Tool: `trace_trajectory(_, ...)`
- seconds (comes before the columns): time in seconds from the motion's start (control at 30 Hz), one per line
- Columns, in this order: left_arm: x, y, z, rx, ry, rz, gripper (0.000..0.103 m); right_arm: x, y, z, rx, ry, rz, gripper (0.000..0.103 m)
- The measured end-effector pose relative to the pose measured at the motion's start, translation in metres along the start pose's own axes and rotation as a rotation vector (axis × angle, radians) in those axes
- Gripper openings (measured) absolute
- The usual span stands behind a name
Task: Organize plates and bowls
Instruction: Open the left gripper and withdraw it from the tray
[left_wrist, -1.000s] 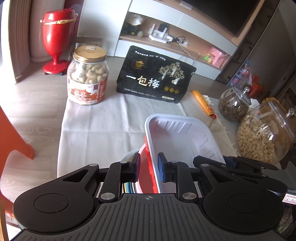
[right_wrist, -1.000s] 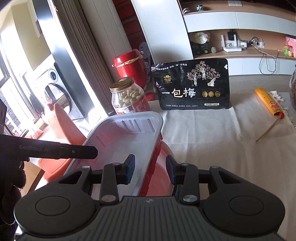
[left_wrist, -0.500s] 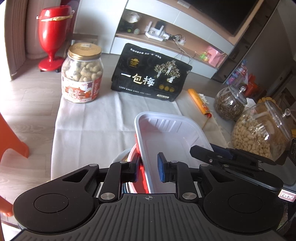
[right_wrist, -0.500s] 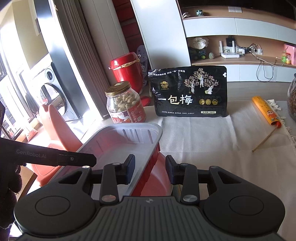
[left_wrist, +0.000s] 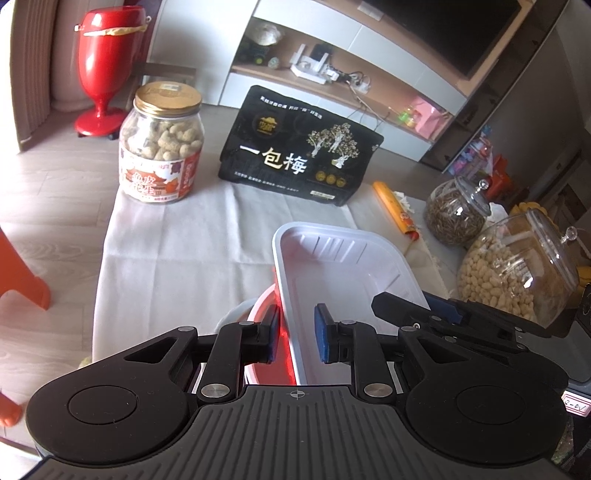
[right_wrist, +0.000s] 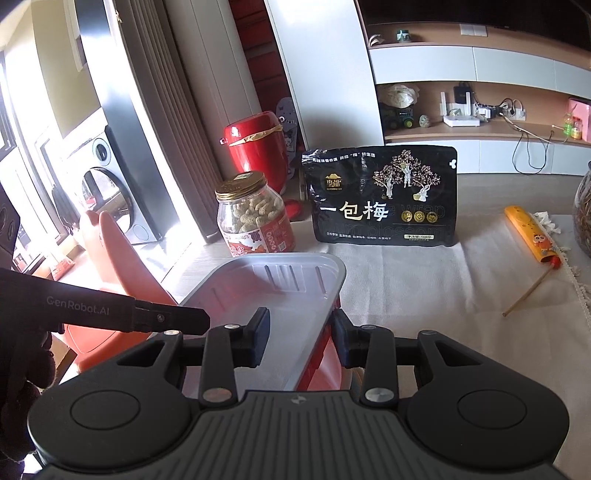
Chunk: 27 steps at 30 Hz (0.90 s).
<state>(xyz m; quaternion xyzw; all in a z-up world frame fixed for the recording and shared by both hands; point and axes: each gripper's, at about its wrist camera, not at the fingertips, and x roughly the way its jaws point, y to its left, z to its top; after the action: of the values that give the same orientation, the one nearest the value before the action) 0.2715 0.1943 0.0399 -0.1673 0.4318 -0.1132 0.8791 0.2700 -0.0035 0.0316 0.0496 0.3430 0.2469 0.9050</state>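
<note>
A white rectangular plastic tray (left_wrist: 343, 273) rests in a red bowl (left_wrist: 263, 308), with a pale rim (left_wrist: 232, 315) showing under the bowl. My left gripper (left_wrist: 297, 332) is shut on the tray's left wall, one pad inside the tray and one outside by the bowl. In the right wrist view the same tray (right_wrist: 266, 295) has its right wall clamped by my right gripper (right_wrist: 299, 334), over the red bowl (right_wrist: 321, 354). Each gripper's fingers show in the other's view, the right's fingers (left_wrist: 424, 310) and the left's fingers (right_wrist: 166, 317).
On the white cloth (left_wrist: 177, 251) stand a snack jar (left_wrist: 160, 147) and a black bag (left_wrist: 299, 155) at the back. A yellow pack (left_wrist: 395, 206) and two glass jars (left_wrist: 454, 214) (left_wrist: 513, 273) are to the right. A thin stick (right_wrist: 528, 295) lies on the cloth.
Both grippers keep the same hold on the tray. The views have only shifted slightly.
</note>
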Motion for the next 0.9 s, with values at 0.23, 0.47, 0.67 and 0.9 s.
trace_trajectory(0.23, -0.006, -0.01, -0.004, 0.037, -0.043, 0.054, 0.022, -0.001, -0.008, -0.003, 0.015, -0.002, -0.013, 0.036)
trace_trajectory(0.47, -0.018, -0.017, -0.012, 0.049, -0.081, 0.092, 0.022, -0.015, -0.01, -0.007, 0.021, -0.035, -0.022, 0.036)
trace_trajectory(0.67, -0.071, -0.025, -0.044, -0.007, -0.325, 0.218, 0.022, -0.047, -0.01, -0.013, 0.022, -0.131, -0.051, 0.036)
trace_trajectory(0.9, -0.109, -0.081, -0.147, 0.042, -0.425, 0.265, 0.017, -0.12, -0.003, -0.045, 0.027, -0.205, -0.001, 0.057)
